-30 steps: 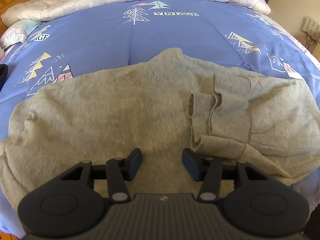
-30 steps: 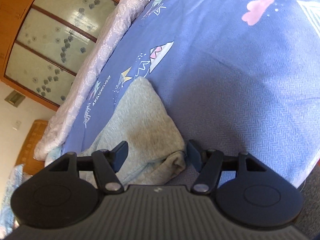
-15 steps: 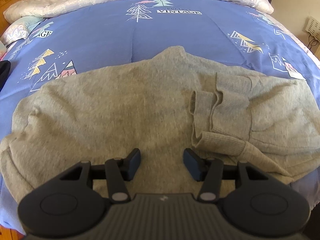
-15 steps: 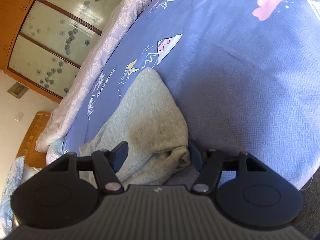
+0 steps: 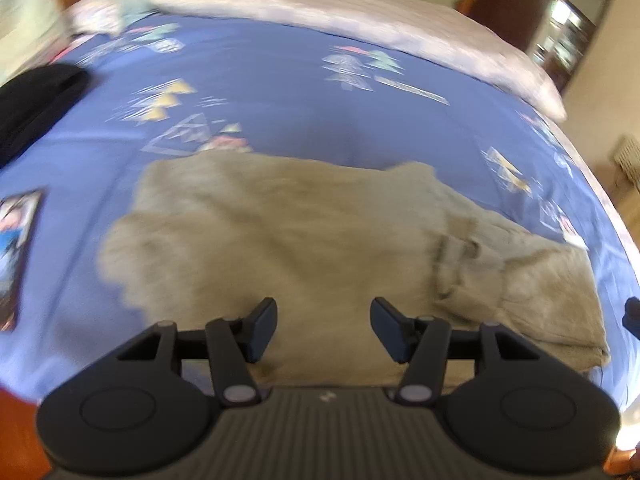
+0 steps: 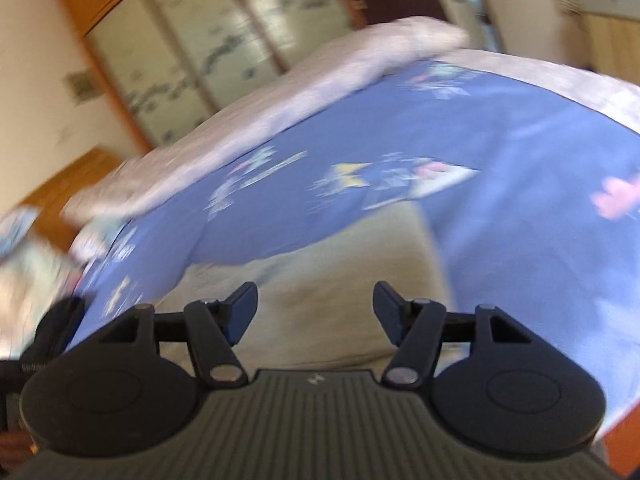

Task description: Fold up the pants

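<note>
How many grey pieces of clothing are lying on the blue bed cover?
1: the grey pants, folded, lie on the near part of the blue bed cover. Another piece may be hidden underneath.

We hold the left tool (image 5: 323, 330) angled down, its jaws apart and just opened further, gripping nothing. Our right tool (image 6: 315, 312) tilts less steeply, jaws wider, just closed a little, nothing pressed between them.

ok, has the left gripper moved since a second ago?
Yes. The left gripper has pulled back from the grey pants; more blue bedsheet shows around them. Jaws opening, empty.
</note>
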`<state>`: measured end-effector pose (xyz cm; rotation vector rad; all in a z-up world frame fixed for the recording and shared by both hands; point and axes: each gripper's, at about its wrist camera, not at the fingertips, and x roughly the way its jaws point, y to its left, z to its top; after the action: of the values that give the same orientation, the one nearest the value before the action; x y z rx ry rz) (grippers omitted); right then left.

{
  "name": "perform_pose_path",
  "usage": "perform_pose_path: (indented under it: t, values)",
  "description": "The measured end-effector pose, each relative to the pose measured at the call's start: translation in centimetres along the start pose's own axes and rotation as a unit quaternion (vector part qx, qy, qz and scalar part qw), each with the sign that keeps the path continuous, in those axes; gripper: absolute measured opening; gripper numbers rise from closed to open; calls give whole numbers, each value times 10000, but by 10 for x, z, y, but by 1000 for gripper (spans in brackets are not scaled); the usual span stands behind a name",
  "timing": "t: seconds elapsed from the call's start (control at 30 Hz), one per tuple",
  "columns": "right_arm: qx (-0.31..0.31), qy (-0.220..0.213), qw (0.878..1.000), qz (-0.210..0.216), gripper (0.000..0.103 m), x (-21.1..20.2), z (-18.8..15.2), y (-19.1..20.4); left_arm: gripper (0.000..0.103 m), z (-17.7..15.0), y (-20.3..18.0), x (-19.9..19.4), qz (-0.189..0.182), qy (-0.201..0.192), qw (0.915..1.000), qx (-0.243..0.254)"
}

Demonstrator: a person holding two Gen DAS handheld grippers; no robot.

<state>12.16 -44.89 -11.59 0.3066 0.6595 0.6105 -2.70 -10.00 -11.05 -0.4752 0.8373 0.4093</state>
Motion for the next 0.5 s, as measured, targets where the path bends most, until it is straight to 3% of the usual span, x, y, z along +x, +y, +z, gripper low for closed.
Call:
perform_pose_path:
  t: [0.13, 0.27, 0.4, 0.5]
  values:
    - [-668, 372, 9962, 426, 54, 23, -6, 42, 53, -5, 37, -18, 124, -145, 9988, -461]
    - [-1370, 705, 9853, 742, 53, 50, -17, 84, 54, -4, 66, -28, 175, -272, 9958, -855]
    - [-1970, 909, 9722, 876, 48, 73, -28, 120, 57, -6, 92, -34, 160, -388, 9917, -1213]
    - [-2122, 1106, 9673, 845, 37, 92, -36, 132, 57, -10, 109, -28, 130, -328, 9884, -1477]
